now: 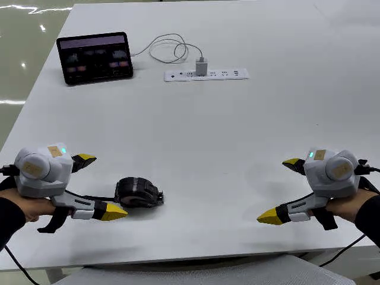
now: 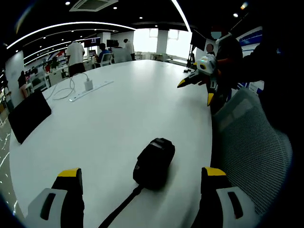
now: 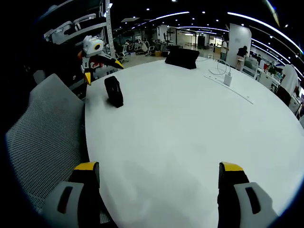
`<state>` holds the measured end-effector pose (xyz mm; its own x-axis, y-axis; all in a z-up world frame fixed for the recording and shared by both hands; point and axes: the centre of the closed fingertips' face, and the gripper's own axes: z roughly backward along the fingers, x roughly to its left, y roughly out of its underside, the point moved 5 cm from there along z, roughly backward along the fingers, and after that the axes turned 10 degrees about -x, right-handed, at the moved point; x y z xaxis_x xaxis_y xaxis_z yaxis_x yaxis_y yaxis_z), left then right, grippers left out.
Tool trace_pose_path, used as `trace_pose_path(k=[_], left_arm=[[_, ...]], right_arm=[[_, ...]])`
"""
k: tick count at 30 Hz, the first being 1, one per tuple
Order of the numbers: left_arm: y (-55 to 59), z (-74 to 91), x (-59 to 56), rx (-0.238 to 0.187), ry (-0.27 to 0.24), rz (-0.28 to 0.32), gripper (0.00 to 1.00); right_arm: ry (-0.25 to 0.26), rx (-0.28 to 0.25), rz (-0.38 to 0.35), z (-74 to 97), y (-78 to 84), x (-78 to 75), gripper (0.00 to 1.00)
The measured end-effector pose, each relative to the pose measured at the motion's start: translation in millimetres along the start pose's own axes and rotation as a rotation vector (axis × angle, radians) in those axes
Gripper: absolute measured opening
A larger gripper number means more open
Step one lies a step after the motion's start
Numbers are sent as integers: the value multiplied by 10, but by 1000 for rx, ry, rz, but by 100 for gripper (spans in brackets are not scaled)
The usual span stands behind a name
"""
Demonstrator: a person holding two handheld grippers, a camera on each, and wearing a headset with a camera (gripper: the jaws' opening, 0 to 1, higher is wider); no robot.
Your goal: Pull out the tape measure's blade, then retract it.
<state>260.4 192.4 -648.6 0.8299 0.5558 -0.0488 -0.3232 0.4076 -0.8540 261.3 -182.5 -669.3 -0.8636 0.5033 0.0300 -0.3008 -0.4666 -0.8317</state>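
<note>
A black tape measure point(image 1: 138, 192) lies on the white table point(image 1: 225, 136) near its front left, with a black strap trailing toward my left hand. My left gripper point(image 1: 101, 185) stands open just left of it, yellow tips apart, and the tape measure point(image 2: 154, 162) sits a little ahead of them, between the two jaws' lines. My right gripper point(image 1: 281, 190) is open at the front right, far from the tape measure point(image 3: 113, 91), with nothing between its fingers. The blade is inside the case.
A dark tablet point(image 1: 95, 57) stands at the back left. A white power strip point(image 1: 206, 74) with a charger and coiled cable lies at the back middle. A mesh chair point(image 1: 196, 272) sits under the front edge. People stand in the room behind.
</note>
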Motion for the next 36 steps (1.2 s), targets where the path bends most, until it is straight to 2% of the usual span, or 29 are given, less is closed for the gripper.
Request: trace_pose_path(k=[3,5,7,10,16,19,24,27,36], left_arm=[[1,-45,-14,27,27,-23,100],[-25,-80,-1,32,35,-71,100],[-60,-113,-23,36,60,-69,99],[-98,-161,-19,42,82,-109,99],[-160,-269,-29,88,140,-162,98],[-163,-320,-44,133,169,-175,96],[-152,-372,-55,159,196,-195,94],[-109,-403,-65,203,215,-196,90],[-71,-489,-118,242,268,-211,79]], right_arm=[[-3,12,7,-50,-6,-1,100],[-12,14,16,-97,-14,6,100],[-23,15,25,-147,-31,22,100],[-40,13,33,-228,-57,40,100],[-63,9,47,-383,-132,71,100],[-92,10,57,-458,-170,108,100],[-119,11,73,-561,-193,147,100],[-144,7,61,-651,-237,217,100],[-222,-14,50,-969,-412,455,98]])
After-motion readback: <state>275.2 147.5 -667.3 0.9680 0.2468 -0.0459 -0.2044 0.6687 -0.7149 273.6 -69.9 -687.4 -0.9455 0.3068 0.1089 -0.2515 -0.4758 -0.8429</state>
